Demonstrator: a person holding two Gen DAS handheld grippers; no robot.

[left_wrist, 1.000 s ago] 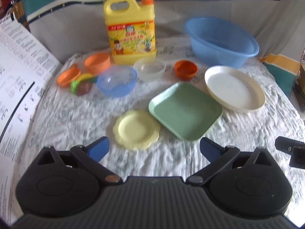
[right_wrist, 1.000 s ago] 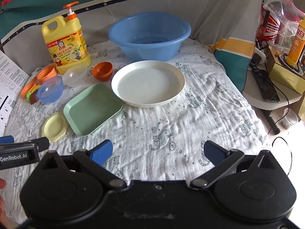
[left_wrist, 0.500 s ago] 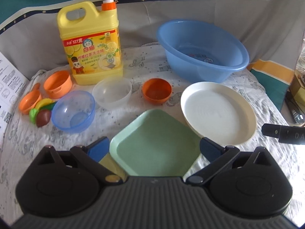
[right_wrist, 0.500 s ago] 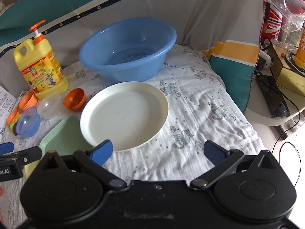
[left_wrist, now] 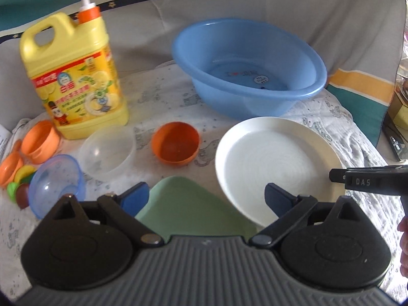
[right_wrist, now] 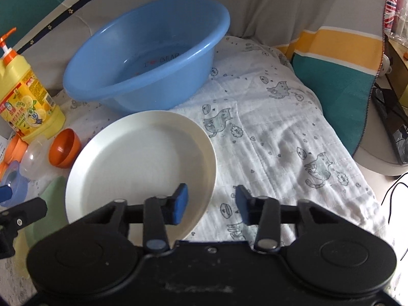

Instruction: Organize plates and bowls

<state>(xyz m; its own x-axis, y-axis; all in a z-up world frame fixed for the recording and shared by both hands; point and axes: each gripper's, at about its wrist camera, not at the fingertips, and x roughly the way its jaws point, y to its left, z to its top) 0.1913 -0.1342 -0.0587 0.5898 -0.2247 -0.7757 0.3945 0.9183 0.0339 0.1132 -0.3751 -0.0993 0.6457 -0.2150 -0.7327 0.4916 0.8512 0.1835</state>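
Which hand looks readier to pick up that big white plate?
The right, probably. The right gripper straddles the white plate rim and its jaws have just been closing, though not yet pinching it. The left gripper stands wide open over the green tray.

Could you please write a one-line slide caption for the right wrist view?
Right gripper, jaws just closing, straddles the white plate's rim on the patterned cloth, blue basin behind.
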